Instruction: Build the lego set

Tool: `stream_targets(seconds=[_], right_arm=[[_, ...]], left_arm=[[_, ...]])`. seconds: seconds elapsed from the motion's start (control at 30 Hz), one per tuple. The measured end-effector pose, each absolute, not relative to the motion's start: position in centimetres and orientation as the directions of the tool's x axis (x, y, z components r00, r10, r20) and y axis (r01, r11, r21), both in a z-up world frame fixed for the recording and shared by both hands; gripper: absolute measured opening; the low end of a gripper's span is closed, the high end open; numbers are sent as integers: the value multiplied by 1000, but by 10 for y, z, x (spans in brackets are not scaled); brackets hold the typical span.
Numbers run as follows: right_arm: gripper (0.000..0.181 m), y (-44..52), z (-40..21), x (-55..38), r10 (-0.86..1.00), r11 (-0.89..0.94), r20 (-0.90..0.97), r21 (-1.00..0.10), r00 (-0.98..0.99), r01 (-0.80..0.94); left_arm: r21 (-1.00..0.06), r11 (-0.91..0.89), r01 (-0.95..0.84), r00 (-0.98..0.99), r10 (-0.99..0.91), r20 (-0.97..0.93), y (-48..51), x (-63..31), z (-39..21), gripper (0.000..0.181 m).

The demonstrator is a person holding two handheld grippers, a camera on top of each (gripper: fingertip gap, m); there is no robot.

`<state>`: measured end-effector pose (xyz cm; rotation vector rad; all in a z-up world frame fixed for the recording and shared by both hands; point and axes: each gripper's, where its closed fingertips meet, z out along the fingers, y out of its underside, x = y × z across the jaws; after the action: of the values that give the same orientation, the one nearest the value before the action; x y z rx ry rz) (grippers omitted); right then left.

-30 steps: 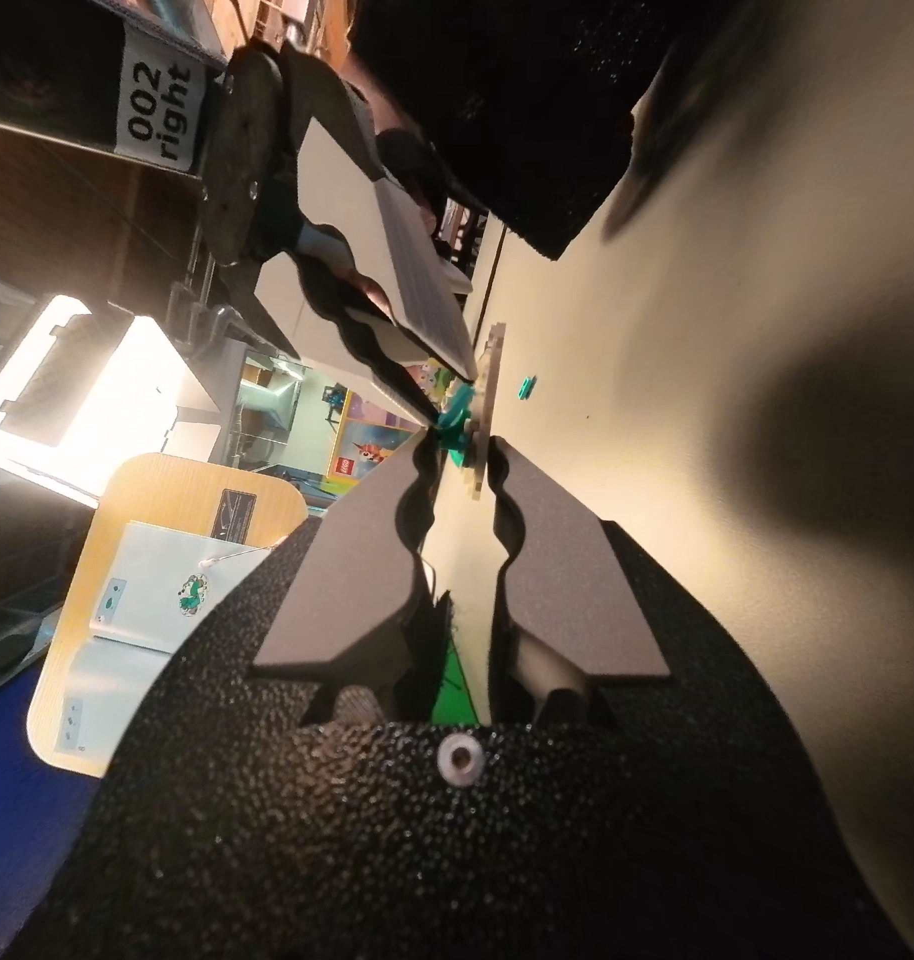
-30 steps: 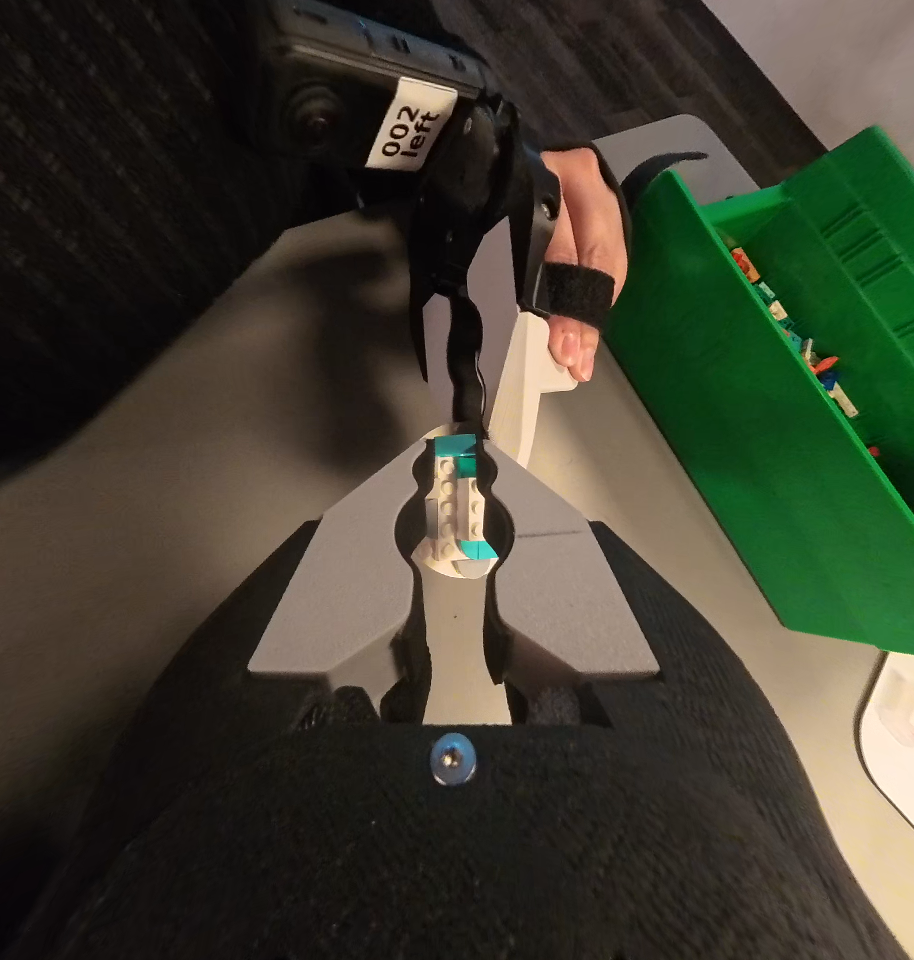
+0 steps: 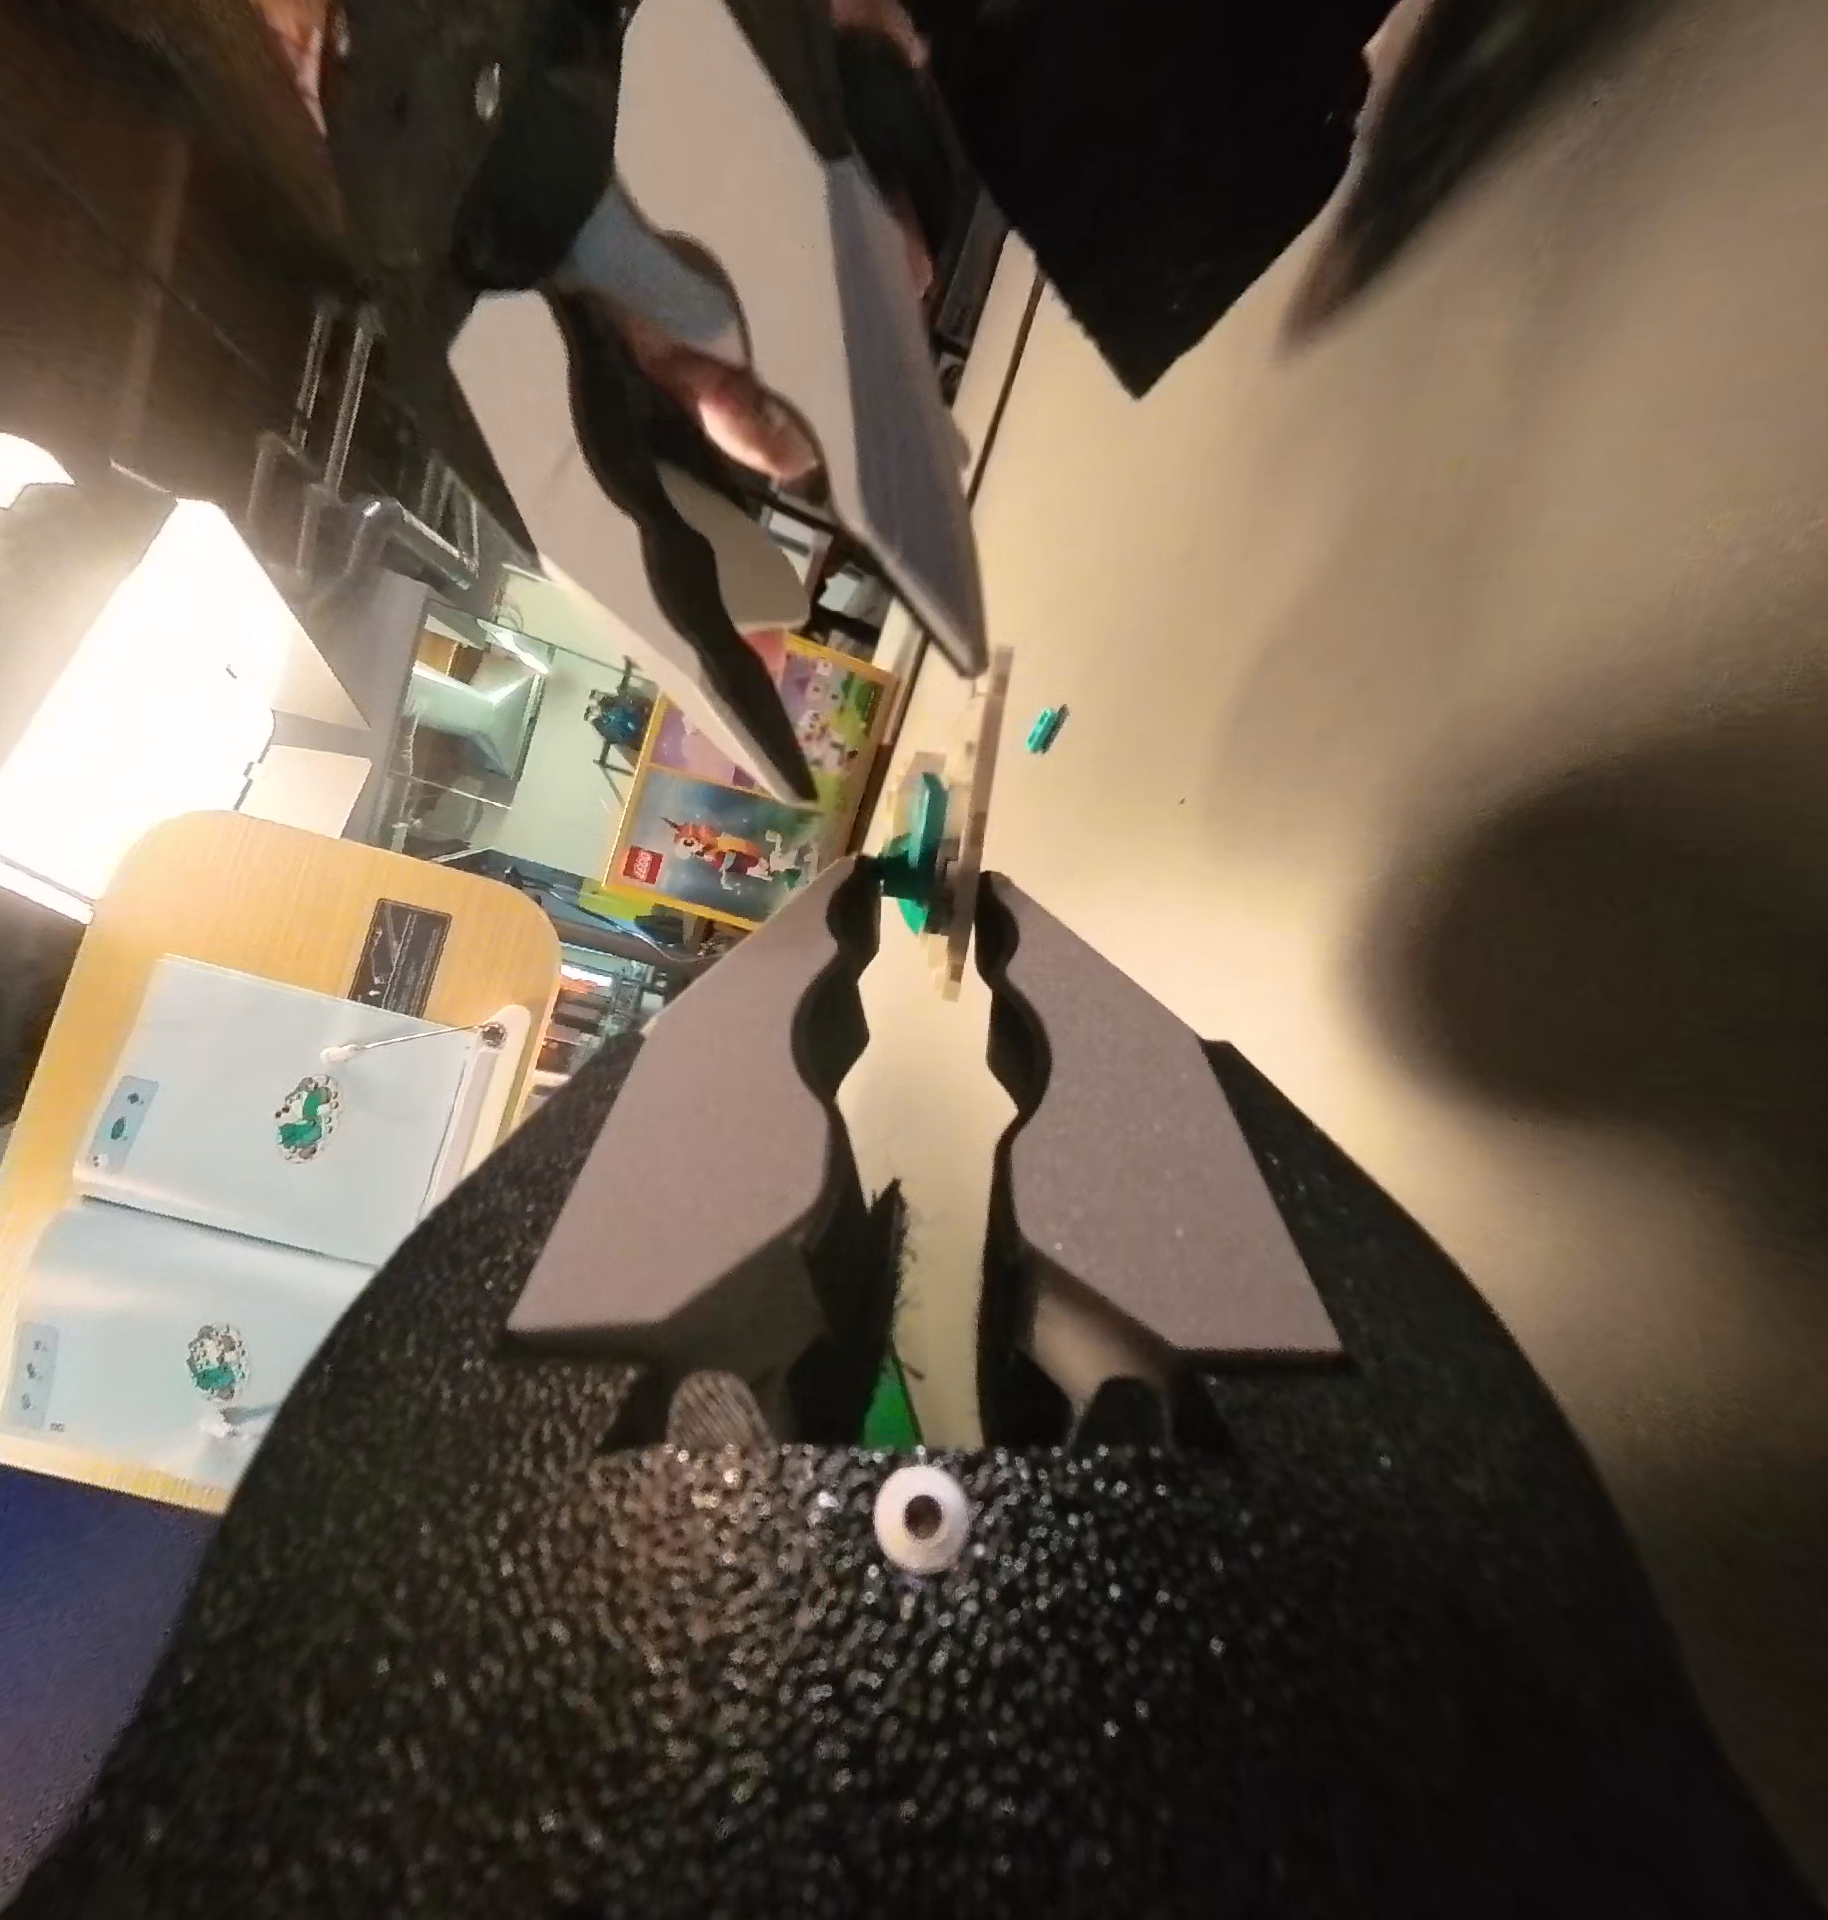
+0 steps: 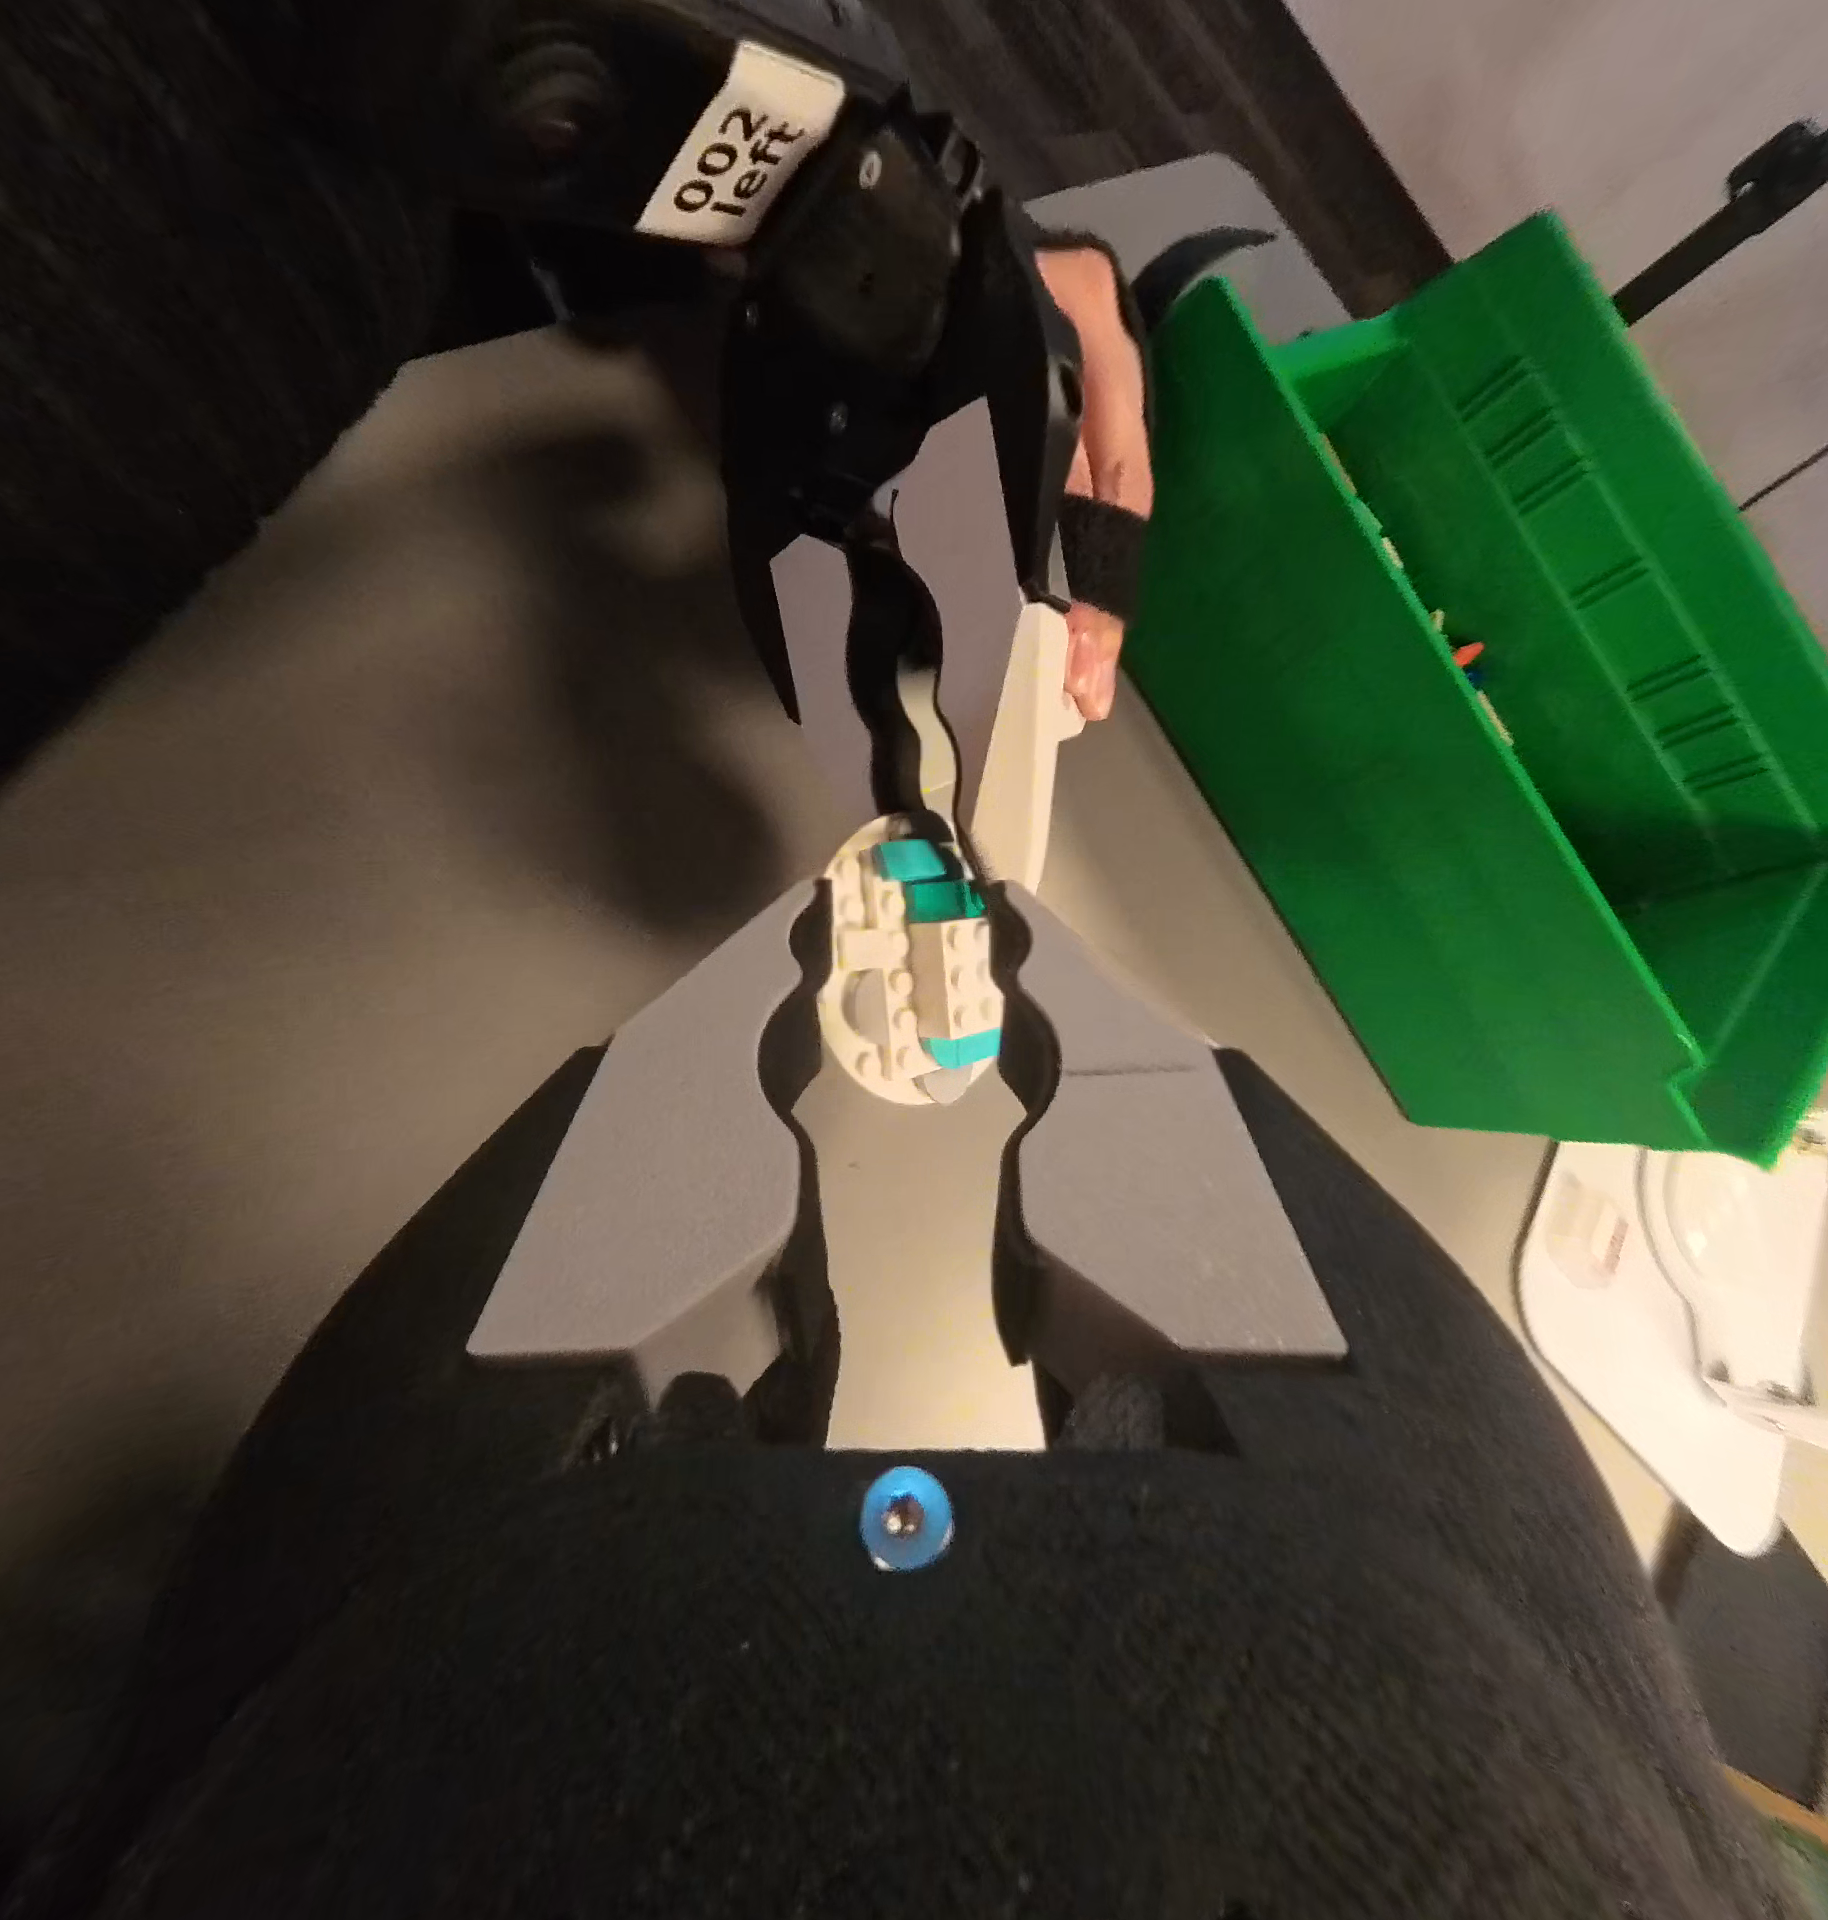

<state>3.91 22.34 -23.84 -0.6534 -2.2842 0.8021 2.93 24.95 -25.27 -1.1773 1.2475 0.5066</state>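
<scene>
Both grippers (image 4: 910,904) (image 3: 915,894) flank the lego build (image 4: 915,977); contact unclear.

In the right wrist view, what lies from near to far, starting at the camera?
Right gripper → white and teal lego model → left gripper → person's hand.

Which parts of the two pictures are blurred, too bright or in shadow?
Left wrist view: the right gripper above is motion-blurred, a lamp at the left edge is blown out to white, and a broad soft shadow lies on the table at right. Right wrist view: the lego build is fairly sharp, the green bin slightly smeared, and a dark shadow covers the table left of the left gripper.
</scene>
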Motion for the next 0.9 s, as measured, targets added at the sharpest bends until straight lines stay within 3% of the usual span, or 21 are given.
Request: stream_targets(seconds=[0.03, 0.2, 0.33, 0.7, 0.9], right_arm=[[32, 223, -237, 40, 610, 709, 422, -669, -670, 224], [50, 228, -252, 31, 420, 900, 732, -410, -536, 146], [39, 223, -255, 28, 236, 971, 878, -229, -417, 67], [26, 228, -262, 17, 204, 978, 918, -177, -339, 110], [12, 232, -259, 14, 251, 965, 928, -218, -274, 145]], left_arm=[[-406, 370, -836, 315, -281, -906, 250, 28, -252, 15], [-410, 341, -846, 325, -282, -903, 254, 24, -254, 16], [-421, 323, -848, 336, -286, -897, 256, 22, -255, 16], [-415, 307, -857, 333, -286, -899, 258, 20, -257, 15], [-402, 280, -872, 327, -279, -903, 260, 18, -260, 15]])
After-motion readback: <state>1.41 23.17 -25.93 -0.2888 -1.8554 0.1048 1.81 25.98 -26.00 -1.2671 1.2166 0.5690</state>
